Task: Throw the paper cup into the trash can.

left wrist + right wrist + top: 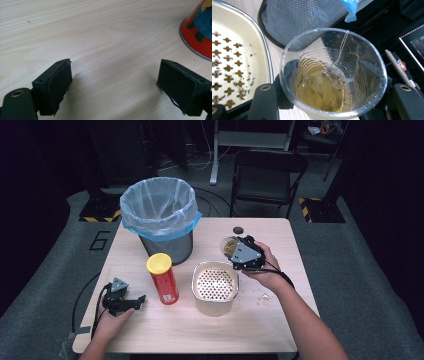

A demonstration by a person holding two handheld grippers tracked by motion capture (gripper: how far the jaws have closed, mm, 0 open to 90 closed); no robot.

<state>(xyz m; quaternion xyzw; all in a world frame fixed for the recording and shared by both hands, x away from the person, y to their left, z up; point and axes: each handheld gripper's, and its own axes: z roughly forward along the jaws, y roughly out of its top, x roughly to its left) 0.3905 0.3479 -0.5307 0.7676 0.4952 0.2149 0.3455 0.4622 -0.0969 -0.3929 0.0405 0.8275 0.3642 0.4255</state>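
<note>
Apparently midway through clearing up, the right claw [235,249] grips a clear plastic cup [332,75] holding a used tea bag [322,87] and leftover liquid, between the strainer pot [215,287] and the lined bin [159,212]. Emptying seems unfinished. Meanwhile, the left claw [113,86] rests open and empty on the tabletop [100,37].

The table [150,320] is pale matt wood grain. The cup [332,72] is clear ribbed plastic, wet and glossy. The strainer [215,282] looks cream, glossy, perforated. The bin [299,17] is black metal mesh, lined with thin translucent plastic. The can [162,279] is glossy red, its lid yellow plastic.
</note>
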